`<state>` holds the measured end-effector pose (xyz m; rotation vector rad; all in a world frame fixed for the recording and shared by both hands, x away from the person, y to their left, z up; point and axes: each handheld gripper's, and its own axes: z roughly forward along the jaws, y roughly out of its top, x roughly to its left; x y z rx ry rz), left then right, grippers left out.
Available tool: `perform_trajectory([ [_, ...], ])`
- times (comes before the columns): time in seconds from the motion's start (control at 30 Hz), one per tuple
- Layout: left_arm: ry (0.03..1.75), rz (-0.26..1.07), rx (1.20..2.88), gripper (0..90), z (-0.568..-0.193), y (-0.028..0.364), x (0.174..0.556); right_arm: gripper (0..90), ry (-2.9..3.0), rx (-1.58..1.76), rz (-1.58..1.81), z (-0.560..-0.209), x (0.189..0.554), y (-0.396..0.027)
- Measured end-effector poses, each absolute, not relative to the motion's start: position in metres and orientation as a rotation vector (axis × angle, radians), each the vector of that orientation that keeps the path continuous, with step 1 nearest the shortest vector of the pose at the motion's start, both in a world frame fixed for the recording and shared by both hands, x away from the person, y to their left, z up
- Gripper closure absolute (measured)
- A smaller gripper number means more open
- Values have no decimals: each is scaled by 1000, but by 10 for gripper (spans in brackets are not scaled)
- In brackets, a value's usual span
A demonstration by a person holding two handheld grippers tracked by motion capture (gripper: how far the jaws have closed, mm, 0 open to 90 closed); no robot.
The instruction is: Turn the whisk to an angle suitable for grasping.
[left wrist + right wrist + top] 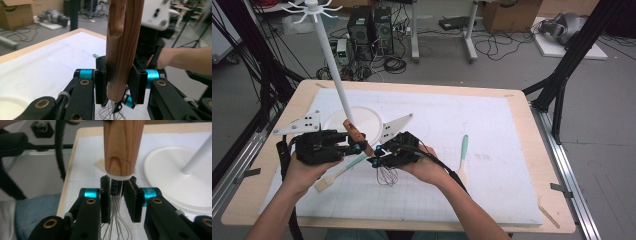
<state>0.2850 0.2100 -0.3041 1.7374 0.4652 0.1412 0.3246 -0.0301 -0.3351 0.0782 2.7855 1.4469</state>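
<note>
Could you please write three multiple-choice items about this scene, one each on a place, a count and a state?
1. Where does the white stand's base sit?
A. on the white mat
B. on the floor
C. on a cardboard box
2. How many spatulas lie on the mat?
A. none
B. two
C. four
3. How is the left gripper?
A. wide open, empty
B. shut on a spatula
C. shut on the whisk's wooden handle

A: the stand's base rests on the mat.
B: one spatula lies to the right, another spatula under the grippers.
C: the left gripper pads press the whisk handle.

Grey floor (512,75), tangled cables (394,64), cardboard box (511,15)
</note>
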Motion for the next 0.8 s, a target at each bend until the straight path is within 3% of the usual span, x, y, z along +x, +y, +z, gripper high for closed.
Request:
perform_trajectory([
  [0.5, 420, 100, 1767, 700, -304, 211, 286, 807, 2866, 51, 1501, -338, 326, -29],
  [0.8, 486, 209, 1730, 640, -302, 211, 283, 810, 2759, 181, 1491, -336, 325, -29],
])
